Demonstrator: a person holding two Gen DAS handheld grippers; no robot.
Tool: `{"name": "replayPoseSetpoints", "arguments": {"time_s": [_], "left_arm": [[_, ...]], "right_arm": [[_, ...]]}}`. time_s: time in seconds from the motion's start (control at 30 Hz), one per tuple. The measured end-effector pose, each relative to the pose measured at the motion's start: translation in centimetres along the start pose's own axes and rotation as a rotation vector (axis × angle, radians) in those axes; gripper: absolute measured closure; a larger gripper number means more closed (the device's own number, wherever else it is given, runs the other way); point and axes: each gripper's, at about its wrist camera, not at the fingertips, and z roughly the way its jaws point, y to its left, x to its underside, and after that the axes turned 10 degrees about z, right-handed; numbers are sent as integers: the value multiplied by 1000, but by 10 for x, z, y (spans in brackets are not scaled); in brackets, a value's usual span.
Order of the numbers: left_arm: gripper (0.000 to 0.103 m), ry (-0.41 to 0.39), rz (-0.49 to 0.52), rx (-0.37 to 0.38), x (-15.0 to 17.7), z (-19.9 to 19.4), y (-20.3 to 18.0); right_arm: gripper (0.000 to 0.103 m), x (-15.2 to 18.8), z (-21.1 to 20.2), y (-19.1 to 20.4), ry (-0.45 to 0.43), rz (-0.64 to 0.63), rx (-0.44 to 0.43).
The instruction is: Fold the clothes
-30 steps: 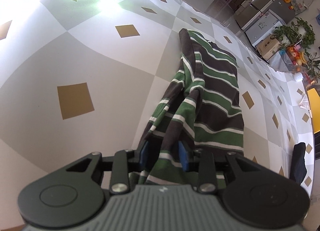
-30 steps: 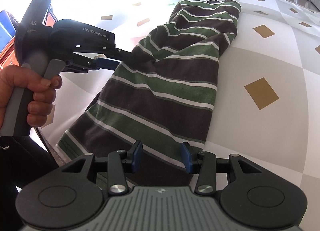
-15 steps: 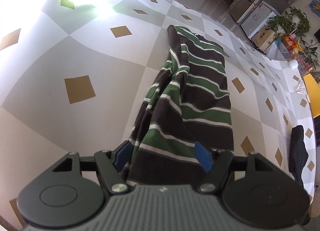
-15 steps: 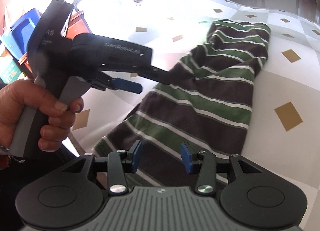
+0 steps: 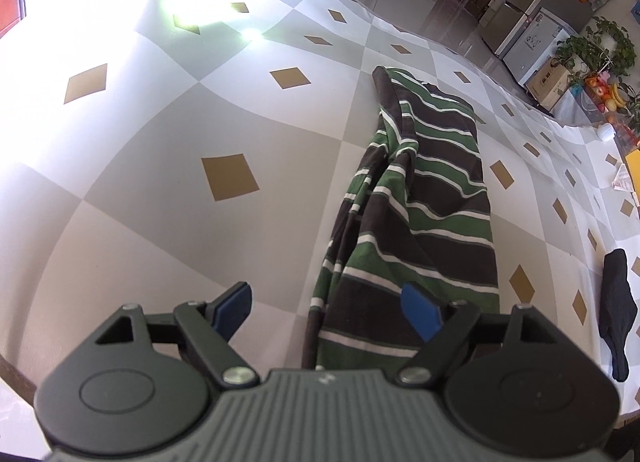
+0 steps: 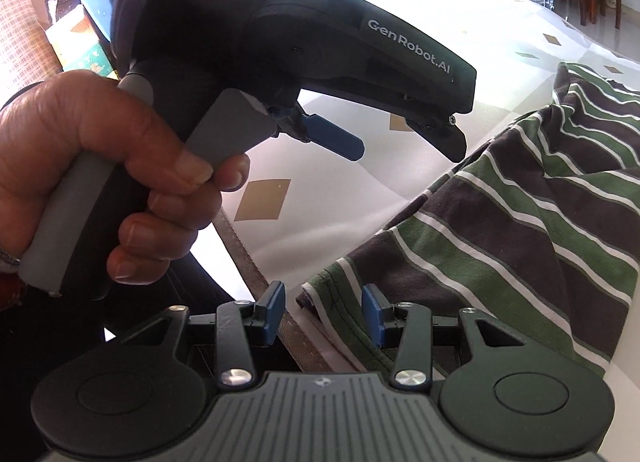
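Note:
A green, brown and white striped garment (image 5: 424,197) lies in a long folded strip on the checked tablecloth (image 5: 168,149). My left gripper (image 5: 328,310) is open and empty, raised above the garment's near end. In the right wrist view the garment (image 6: 520,213) lies at the right, its hem corner between the fingers of my right gripper (image 6: 324,314), which is open at the table's edge. The left gripper (image 6: 404,141), held in a hand (image 6: 120,181), hovers open above the cloth.
A dark sock-like cloth (image 5: 618,302) lies at the table's right edge. A yellow object (image 5: 634,165) and paper sit further along it. Fridges (image 5: 532,21), plants and fruit stand beyond. Boxes (image 6: 80,41) are stacked at the left.
My left gripper opened, let go of the garment and lifted back and to the left. My right gripper shifted left to the hem corner at the table edge.

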Motion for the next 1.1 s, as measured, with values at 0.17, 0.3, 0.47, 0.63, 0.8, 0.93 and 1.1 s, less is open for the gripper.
{"name": "replayPoseSetpoints", "arguments": {"time_s": [0.17,0.3,0.47,0.63,0.8,0.93,1.1], "left_arm": [[18,-8,-18,-20,-2,1,6],[16,-15,-30,-20,-3,1,7],[14,-35,-52,-30,-6,1,9],[11,-46,-57,-23,-10,2,6],[9,-57,-26,23,-13,3,-5],[7,-69,18,38,-16,2,-15],[6,-71,10,54,-17,3,-18]], "right_arm": [[76,0,13,5,-14,-35,59],[93,3,15,3,-18,-56,69],[95,1,-5,2,-42,-68,-24],[94,4,-1,-2,-2,-85,-79],[76,10,12,-10,87,-66,-87],[69,3,-6,-17,55,-61,-42],[68,-14,-29,-59,-23,113,97]]}}
